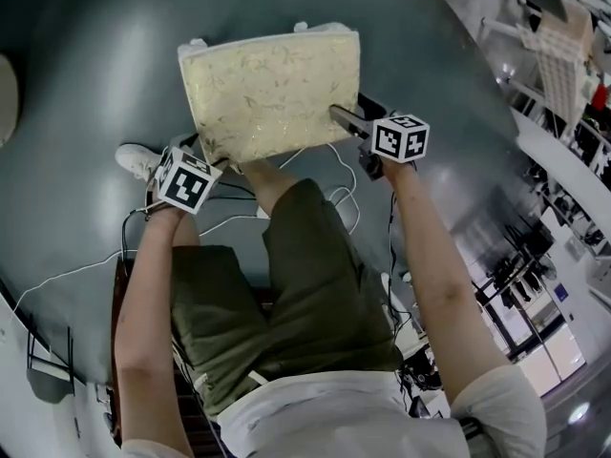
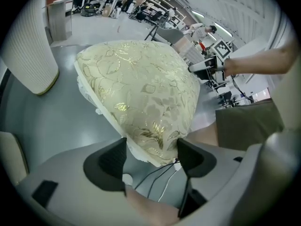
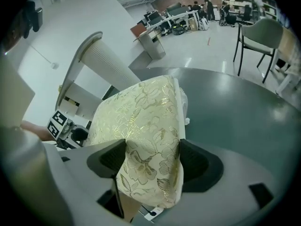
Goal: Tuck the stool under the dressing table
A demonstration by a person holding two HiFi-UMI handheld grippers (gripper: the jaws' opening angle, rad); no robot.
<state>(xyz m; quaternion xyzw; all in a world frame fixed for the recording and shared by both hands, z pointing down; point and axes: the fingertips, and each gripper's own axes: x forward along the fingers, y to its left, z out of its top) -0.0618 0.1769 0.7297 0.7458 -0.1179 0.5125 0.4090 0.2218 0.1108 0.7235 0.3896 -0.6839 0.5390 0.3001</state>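
The stool [image 1: 272, 89] has a cream cushion with a gold floral pattern and stands ahead of my knees over the grey floor. My left gripper [image 1: 205, 156] is shut on its near left corner. In the left gripper view that corner of the stool [image 2: 141, 88] sits wedged between both pads of the left gripper [image 2: 153, 154]. My right gripper [image 1: 344, 120] holds the near right corner. In the right gripper view its pads press both sides of the stool's cushion [image 3: 141, 126], with the right gripper [image 3: 150, 159] shut on it. The stool's legs are hidden.
A white ribbed curved furniture panel [image 3: 108, 60] stands past the stool, and shows at the left as the ribbed panel [image 2: 28, 51]. My leg [image 1: 305, 256], a white shoe [image 1: 138, 158] and loose cables [image 1: 334, 198] lie under the stool's near edge. A chair [image 3: 263, 36] and desks stand farther off.
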